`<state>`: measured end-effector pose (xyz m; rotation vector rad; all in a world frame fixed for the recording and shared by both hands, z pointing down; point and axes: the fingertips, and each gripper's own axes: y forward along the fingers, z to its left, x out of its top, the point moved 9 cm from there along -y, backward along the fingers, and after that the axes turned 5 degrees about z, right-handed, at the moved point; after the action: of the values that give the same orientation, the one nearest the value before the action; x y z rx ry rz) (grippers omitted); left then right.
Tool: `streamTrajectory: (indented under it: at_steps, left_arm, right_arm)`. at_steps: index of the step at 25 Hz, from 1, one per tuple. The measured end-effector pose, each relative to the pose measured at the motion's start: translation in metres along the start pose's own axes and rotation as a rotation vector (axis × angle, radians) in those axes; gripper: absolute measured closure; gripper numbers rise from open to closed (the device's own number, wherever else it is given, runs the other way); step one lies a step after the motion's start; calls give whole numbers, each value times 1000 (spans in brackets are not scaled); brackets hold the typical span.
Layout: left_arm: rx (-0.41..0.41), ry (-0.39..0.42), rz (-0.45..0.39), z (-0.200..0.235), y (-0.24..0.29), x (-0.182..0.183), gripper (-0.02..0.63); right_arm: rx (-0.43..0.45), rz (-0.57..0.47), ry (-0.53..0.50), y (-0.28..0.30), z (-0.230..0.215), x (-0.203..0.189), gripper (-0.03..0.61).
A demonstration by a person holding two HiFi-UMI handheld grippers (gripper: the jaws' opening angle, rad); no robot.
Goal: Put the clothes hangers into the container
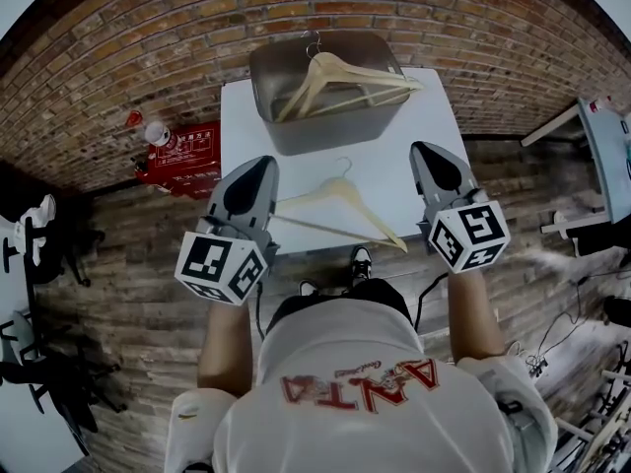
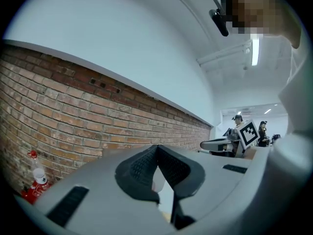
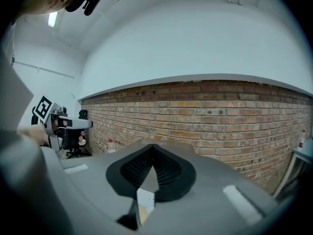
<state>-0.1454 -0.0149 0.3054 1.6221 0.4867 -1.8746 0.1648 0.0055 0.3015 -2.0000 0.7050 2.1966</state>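
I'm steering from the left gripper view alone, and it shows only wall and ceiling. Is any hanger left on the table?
Observer: Yes, one loose hanger lies on the table, near its front edge.
Operator: Where's the container?
Observer: The container sits at the table's far end, with at least one stowed hanger in it.
Operator: Is the right gripper carrying anything?
Observer: No, the right gripper is shut and empty.

Hanger (image 1: 340, 191) end behind left tongs (image 1: 258, 166)
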Motion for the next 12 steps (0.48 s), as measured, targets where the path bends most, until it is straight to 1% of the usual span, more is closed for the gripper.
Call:
streamTrajectory:
  at_steps: [5,8,12]
  left_arm:
    - [18,-16,6,4,-1,-1,604]
    - [22,-25,6,5,0,-4,604]
    - [24,-37,15,5,2,-8,604]
  right_arm:
    - [9,59,-31,11,1,-4,575]
    - [15,154,-69,22,-1,-17,574]
    - [34,297,-112,36,-1,-46,572]
